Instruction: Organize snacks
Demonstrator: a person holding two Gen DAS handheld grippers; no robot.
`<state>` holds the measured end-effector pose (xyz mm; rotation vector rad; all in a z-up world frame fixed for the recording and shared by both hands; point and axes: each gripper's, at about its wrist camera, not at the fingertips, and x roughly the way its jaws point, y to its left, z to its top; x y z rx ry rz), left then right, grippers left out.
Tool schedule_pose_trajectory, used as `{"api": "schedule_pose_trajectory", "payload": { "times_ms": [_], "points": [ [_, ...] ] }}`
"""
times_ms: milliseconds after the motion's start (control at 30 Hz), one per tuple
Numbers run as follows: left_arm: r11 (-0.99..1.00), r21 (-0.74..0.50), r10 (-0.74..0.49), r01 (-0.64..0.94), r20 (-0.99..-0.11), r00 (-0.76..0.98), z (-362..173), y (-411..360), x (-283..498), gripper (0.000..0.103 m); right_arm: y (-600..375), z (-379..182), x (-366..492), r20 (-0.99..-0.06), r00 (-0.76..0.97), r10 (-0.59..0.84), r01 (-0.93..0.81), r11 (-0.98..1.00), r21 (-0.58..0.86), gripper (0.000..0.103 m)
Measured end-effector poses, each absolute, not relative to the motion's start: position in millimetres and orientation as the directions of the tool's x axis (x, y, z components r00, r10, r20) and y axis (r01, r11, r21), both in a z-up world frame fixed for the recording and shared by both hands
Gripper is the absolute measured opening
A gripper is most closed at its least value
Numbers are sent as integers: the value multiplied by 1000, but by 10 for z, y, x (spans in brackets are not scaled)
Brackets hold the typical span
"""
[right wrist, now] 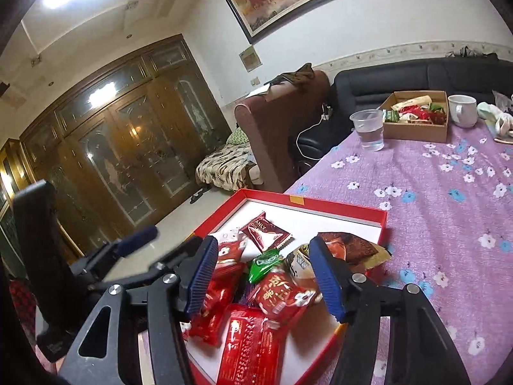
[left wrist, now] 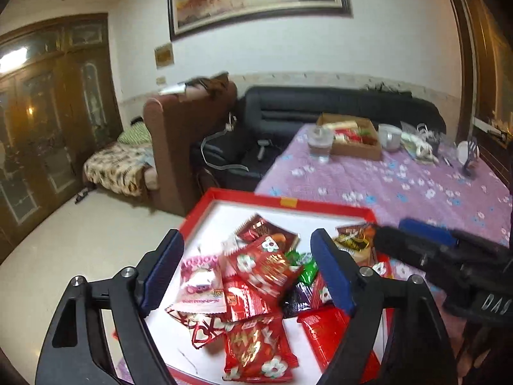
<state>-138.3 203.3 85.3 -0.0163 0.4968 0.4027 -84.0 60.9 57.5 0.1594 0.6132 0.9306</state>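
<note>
A shallow red tray (left wrist: 288,201) (right wrist: 320,203) with a white floor sits at the near corner of the table, holding several snack packets. Among them are a pink packet (left wrist: 198,279), red packets (left wrist: 263,263) (right wrist: 275,295), a green packet (left wrist: 304,268) (right wrist: 264,263), a dark red packet (right wrist: 264,231) and a brown packet (right wrist: 349,247). My left gripper (left wrist: 245,237) (right wrist: 173,237) hangs open over the left of the pile, its blue pads touching nothing. My right gripper (right wrist: 263,242) (left wrist: 392,232) hovers open over the right side, with packets lying below the gap.
A purple flowered cloth (left wrist: 400,186) (right wrist: 433,192) covers the table. Far across it stand a cardboard box (left wrist: 356,152) (right wrist: 416,134) of snacks, a plastic cup (left wrist: 319,144) (right wrist: 368,128) of water and a white mug (left wrist: 389,136) (right wrist: 461,110). The table's left edge drops to the floor.
</note>
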Motion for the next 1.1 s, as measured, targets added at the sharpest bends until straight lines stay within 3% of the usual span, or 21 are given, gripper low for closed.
{"api": "schedule_pose_trajectory", "payload": {
  "times_ms": [200,267,300,467,667,1100],
  "points": [
    [893,65,430,-445,-417,801,1089,1982,-1640,87,354,643,-1078,-386,467,796,-715,596,366,62],
    [881,43,452,-471,-371,811,1155,1965,-1812,93,244,704,-1195,-364,488,793,-723,601,340,62],
    [877,23,455,-480,-364,813,1160,1969,-1873,103,196,731,-1245,-358,500,789,-726,607,324,62],
    [865,-154,396,-477,-373,839,1207,2041,-2102,103,14,814,-1386,-338,532,777,-720,625,303,66],
    [863,-39,452,-504,-386,804,1224,1915,-2087,103,-62,832,-1452,-333,529,780,-720,621,311,66],
    [880,-7,427,-475,-426,797,1142,1830,-2042,103,15,809,-1540,-345,494,798,-742,594,311,69]
  ]
}}
